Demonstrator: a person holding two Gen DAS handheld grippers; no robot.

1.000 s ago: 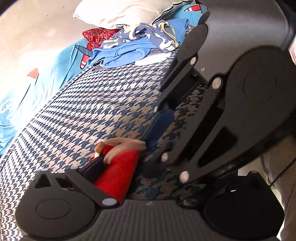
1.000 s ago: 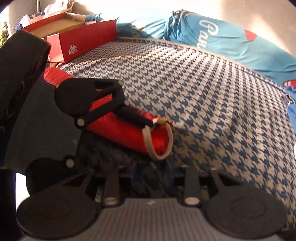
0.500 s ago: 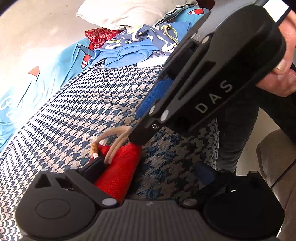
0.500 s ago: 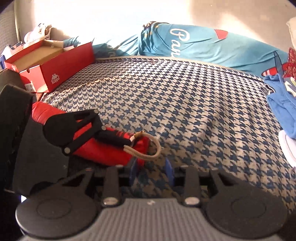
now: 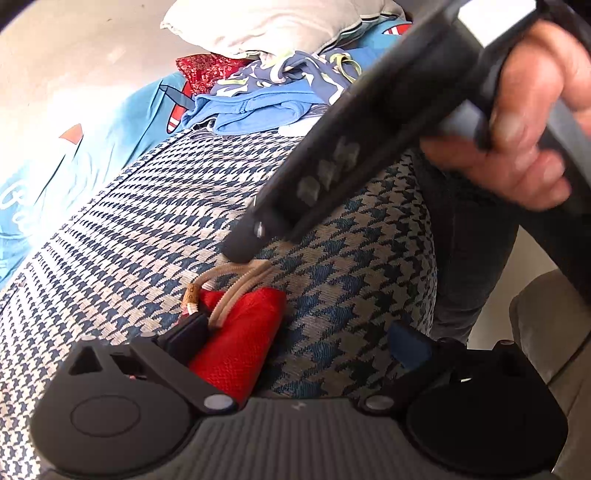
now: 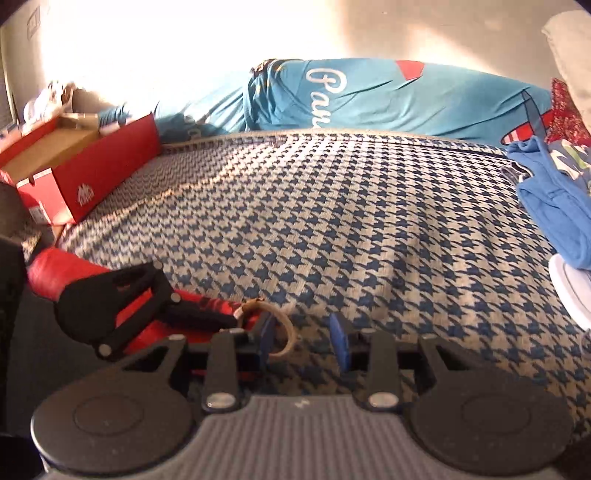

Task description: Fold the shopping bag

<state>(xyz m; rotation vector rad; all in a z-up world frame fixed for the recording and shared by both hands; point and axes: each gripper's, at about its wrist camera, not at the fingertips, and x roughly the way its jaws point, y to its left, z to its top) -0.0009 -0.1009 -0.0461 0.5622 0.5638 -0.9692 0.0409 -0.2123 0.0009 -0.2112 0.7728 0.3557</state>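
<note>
Left wrist view sits low and close, peering down along its own fingers over the blue-and-white houndstooth bedspread (image 5: 155, 236) toward the white pillow (image 5: 266, 26) at the far end. Right wrist view rides just as near the cloth, tilted downward, facing the teal printed duvet (image 6: 369, 99) along the wall, open red cardboard shoebox (image 6: 92, 173) at left. Both catch the rolled red mesh shopping bag (image 5: 236, 354) (image 6: 51, 273) with its beige elastic loop (image 5: 236, 288) (image 6: 288, 332), and the heap of blue clothes (image 5: 258, 107) (image 6: 554, 206).

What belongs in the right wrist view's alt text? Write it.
Rolled red shopping bag lies on a houndstooth bedspread, one of the left tool's fingers across it. Its beige loop circles one blue pad of the open right tool.
</note>
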